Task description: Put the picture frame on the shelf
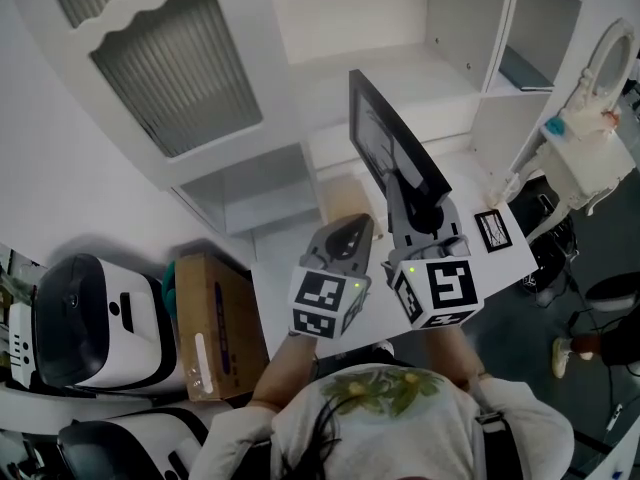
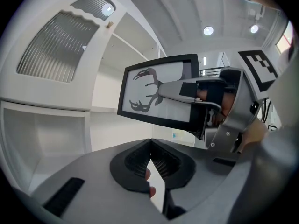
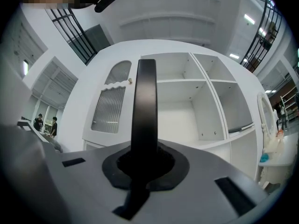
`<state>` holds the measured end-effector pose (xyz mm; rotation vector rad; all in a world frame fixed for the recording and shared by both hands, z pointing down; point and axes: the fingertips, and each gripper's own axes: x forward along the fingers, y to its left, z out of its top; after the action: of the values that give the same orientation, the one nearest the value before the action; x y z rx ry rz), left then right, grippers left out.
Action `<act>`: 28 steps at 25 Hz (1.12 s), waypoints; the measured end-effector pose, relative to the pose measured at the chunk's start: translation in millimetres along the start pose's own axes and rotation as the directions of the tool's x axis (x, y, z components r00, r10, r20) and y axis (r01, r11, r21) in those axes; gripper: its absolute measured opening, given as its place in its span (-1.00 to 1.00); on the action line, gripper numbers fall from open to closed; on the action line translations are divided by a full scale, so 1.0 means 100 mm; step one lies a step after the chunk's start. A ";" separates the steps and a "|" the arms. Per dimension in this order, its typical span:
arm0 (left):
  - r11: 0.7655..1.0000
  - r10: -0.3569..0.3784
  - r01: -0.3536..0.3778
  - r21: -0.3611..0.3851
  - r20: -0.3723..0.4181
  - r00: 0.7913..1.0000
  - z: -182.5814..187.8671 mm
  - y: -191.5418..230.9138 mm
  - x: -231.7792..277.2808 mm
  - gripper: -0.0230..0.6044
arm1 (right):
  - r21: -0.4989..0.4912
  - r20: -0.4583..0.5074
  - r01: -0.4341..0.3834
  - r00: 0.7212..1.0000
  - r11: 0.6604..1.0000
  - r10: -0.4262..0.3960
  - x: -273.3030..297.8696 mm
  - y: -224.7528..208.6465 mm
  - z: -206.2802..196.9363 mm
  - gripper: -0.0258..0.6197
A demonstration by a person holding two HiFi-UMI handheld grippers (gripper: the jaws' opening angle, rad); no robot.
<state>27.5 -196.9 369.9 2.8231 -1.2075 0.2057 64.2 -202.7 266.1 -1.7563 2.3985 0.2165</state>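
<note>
The picture frame (image 1: 392,138) is black with a deer-antler print (image 2: 156,94). It hangs in the air in front of the white shelf unit (image 1: 497,28). My right gripper (image 1: 415,206) is shut on its lower edge. In the right gripper view the frame (image 3: 145,101) stands edge-on between the jaws, with the shelf's open compartments (image 3: 187,80) behind it. My left gripper (image 1: 347,236) hovers just left of the right one. Its jaws meet at the tips (image 2: 150,142) and hold nothing. The right gripper (image 2: 208,101) also shows in the left gripper view, clamped on the frame.
A cabinet door with ribbed glass (image 1: 175,63) stands at the left of the shelf unit. Below me a white table (image 1: 520,258) carries a small framed picture (image 1: 492,230). A cardboard box (image 1: 215,323) and white machines (image 1: 90,318) sit at lower left.
</note>
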 end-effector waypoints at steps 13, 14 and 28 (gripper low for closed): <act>0.999 0.037 -0.037 -0.010 0.016 0.999 0.09 0.21 0.13 -0.84 | -0.021 0.048 -0.038 0.998 0.999 0.039 0.28 -0.03 0.20 -0.81; 0.999 0.044 -0.043 -0.008 0.016 0.999 0.09 0.23 0.13 -0.84 | -0.020 0.046 -0.042 0.998 0.999 0.043 0.30 -0.03 0.20 -0.81; 0.996 0.087 -0.086 -0.019 0.003 0.996 0.05 0.45 0.14 -0.84 | -0.014 0.064 -0.051 0.997 0.999 0.052 0.66 -0.06 0.18 -0.81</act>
<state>5.5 -238.5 367.8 2.7589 -1.3265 0.1915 50.8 -262.5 234.5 -1.6674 2.4044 0.2899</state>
